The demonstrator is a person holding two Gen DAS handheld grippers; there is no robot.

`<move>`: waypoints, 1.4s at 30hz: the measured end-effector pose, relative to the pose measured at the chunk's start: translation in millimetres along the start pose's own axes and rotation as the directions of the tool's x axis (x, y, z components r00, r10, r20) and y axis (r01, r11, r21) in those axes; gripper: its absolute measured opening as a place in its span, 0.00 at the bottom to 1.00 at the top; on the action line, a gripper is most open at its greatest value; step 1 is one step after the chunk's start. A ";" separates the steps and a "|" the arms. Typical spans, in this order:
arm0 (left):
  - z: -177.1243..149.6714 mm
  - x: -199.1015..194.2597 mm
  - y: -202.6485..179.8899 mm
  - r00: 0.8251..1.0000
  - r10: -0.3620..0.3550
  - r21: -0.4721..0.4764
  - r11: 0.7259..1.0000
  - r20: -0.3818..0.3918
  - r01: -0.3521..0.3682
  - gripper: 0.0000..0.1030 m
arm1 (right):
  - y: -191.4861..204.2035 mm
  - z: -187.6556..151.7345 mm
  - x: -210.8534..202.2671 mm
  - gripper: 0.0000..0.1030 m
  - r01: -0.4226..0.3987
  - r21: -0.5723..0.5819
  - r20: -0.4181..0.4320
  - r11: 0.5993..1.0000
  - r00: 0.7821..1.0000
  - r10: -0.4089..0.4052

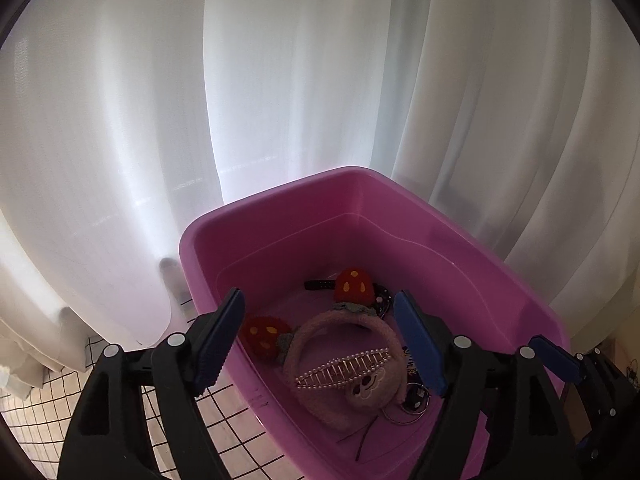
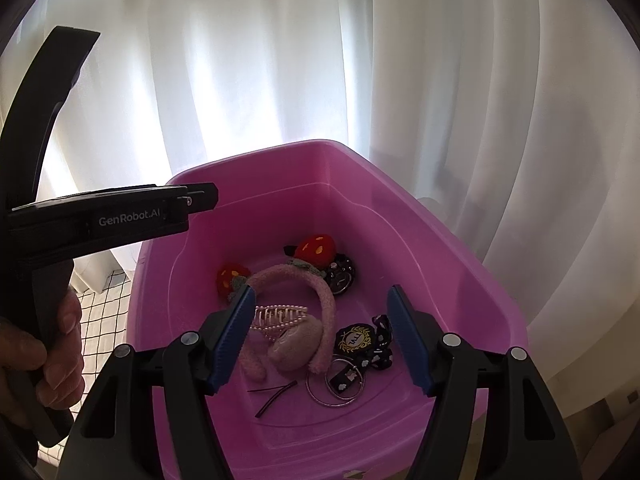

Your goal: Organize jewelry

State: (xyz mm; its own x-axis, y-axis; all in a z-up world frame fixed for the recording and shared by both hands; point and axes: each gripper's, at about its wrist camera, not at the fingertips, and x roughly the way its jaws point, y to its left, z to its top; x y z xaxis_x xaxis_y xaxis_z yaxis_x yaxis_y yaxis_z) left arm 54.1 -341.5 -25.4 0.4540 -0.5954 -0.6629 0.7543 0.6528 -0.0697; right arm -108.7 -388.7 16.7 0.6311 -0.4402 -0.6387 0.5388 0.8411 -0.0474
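A pink plastic tub (image 1: 280, 216) (image 2: 400, 188) holds the jewelry. Inside lie a fluffy pink headband (image 1: 372, 326) (image 2: 324, 296) with red strawberry ears (image 1: 354, 284) (image 2: 318, 248), a pearl hair clip (image 1: 344, 368) (image 2: 280, 316), a black watch (image 2: 340, 276), silver bangles (image 2: 336, 384), a black badge (image 2: 354, 338) and black hairpins (image 2: 276, 394). My left gripper (image 1: 320, 344) is open and empty above the tub's near left part. My right gripper (image 2: 320, 336) is open and empty over the tub's middle.
White curtains (image 1: 280, 80) hang right behind the tub. A black-gridded cream tablecloth (image 1: 40, 404) lies under it at the left. The left gripper's body (image 2: 100, 220) and the hand holding it show at the left of the right wrist view.
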 end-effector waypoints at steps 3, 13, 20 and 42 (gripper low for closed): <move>3.8 -3.2 3.0 1.000 0.014 -0.010 1.000 -0.007 -0.014 0.83 | -2.4 -0.2 -1.0 0.63 0.001 0.011 0.005 1.000 1.000 -0.001; 6.9 -13.5 9.7 0.993 0.099 -0.043 0.994 -0.066 -0.102 0.94 | -6.9 4.2 -14.2 0.63 0.005 0.033 0.031 0.999 1.000 -0.006; 4.2 -25.8 16.5 0.987 0.127 -0.072 0.988 -0.099 -0.134 0.94 | -5.3 6.6 -24.6 0.63 0.007 0.026 0.048 1.000 0.999 -0.008; 2.6 -63.9 21.4 0.970 0.222 -0.081 0.970 -0.095 -0.230 0.94 | 5.3 6.8 -42.1 0.63 0.017 -0.017 0.056 1.000 0.998 -0.016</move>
State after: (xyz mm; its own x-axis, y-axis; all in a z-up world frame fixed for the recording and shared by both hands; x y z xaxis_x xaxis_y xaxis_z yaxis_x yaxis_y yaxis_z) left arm 42.4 -290.7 17.4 0.5632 -0.3880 -0.7296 0.5886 0.8081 0.0246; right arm -128.6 -367.9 48.6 0.6526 -0.4710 -0.5935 0.5403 0.8384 -0.0712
